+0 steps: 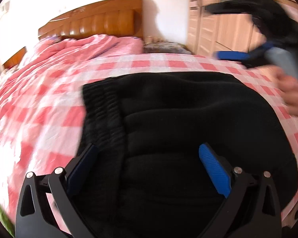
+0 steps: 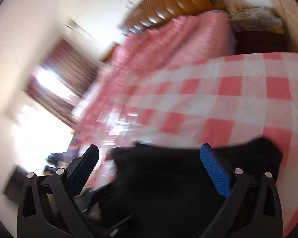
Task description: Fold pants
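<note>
Bed: my checked pink-and-white sheet (image 1: 49, 119) covers the whole work surface, with a rumpled pink quilt (image 1: 79, 49) heaped toward the brown headboard (image 1: 97, 19) and a pale wardrobe (image 1: 212, 19) beyond the far corner.

Pants: the black pants (image 1: 188, 129) lie on the sheet as a broad, already doubled-over bundle; the ribbed elastic waistband (image 1: 103, 111) is at its left edge, and the rest runs off to my right. I judge the long axis to lie left to right across my left view.

Key relation: the bundle sits directly below and ahead of my left gripper (image 1: 149, 158), between its fingers, so my left is the nearer tool. The waistband edge lies just beside its left finger.

Left gripper: spread wide, nothing between the blue pads, hovering over the cloth; whether it touches the fabric I cannot tell.

Right gripper: from my left camera my right gripper (image 1: 228, 33) is raised above the far right corner of the bundle, blurred, fingers well parted, with my right hand (image 1: 292, 91) low by the sheet. Its own view is heavily blurred: my right gripper (image 2: 149, 158) shows fingers wide apart, holding nothing, with the pants (image 2: 168, 178) under and ahead of it.

Next move, as I judge it: any further fold would start from the waistband side.
</note>
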`<state>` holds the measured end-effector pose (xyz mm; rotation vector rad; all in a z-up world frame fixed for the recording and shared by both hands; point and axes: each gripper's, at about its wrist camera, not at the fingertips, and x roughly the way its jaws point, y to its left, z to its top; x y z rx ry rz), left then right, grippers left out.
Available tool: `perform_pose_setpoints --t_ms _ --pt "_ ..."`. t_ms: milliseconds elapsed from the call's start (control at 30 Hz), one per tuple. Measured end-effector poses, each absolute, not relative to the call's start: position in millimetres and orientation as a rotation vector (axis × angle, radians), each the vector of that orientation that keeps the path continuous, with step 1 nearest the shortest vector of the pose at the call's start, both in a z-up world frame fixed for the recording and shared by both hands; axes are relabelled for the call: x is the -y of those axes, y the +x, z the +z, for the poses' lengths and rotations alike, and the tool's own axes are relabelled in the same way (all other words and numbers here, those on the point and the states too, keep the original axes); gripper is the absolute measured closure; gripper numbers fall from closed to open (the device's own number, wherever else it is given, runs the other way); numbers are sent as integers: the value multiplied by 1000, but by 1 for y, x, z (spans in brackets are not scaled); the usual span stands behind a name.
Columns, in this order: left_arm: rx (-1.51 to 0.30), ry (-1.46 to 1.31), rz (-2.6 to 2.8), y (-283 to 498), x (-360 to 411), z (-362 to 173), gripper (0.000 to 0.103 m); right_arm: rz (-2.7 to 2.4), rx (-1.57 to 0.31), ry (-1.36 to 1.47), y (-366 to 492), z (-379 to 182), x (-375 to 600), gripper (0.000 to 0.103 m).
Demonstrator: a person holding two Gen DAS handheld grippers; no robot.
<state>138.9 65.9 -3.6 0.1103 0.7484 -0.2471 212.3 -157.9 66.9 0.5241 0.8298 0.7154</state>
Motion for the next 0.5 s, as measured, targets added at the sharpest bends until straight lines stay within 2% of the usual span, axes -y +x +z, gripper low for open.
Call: perform_pose_setpoints --t_ms 100,200,300,367,500 --pt "-685 95 -312 104 -72 14 2 614 -759 347 136 76 177 4" --pt "-664 135 -354 74 -65 14 1 388 -726 119 63 51 175 4" --pt "-622 282 -281 63 -48 -3 1 317 -777 2 38 3 168 4" --pt "-607 263 -266 64 -48 -6 1 330 -758 93 36 -16 173 4" --pt "-642 254 -277 67 -51 -3 1 289 -775 58 40 -3 165 4"
